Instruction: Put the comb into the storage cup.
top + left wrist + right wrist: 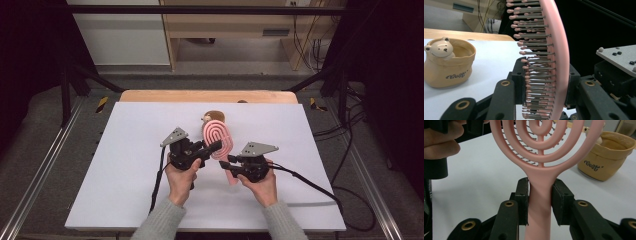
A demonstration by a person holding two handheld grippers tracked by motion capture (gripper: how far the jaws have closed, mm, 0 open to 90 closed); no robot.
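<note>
White table (125, 165), tan bear pot (447, 63), script label unreadable. Left gripper (212, 148) clamps pink hairbrush (218, 136) head; right gripper (226, 164) clamps its handle.

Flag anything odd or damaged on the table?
Nothing looks damaged or spilled. The pink hairbrush is held off the white table by both grippers: right gripper on the handle, left gripper across the bristled head. The bear-faced pot stands upright, apart.

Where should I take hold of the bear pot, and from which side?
Grip the bear pot's rim on the open side away from the bear figure, one jaw inside and one outside, coming from above. The mouth is open, the wall thin, and the body looks too wide to span.
</note>
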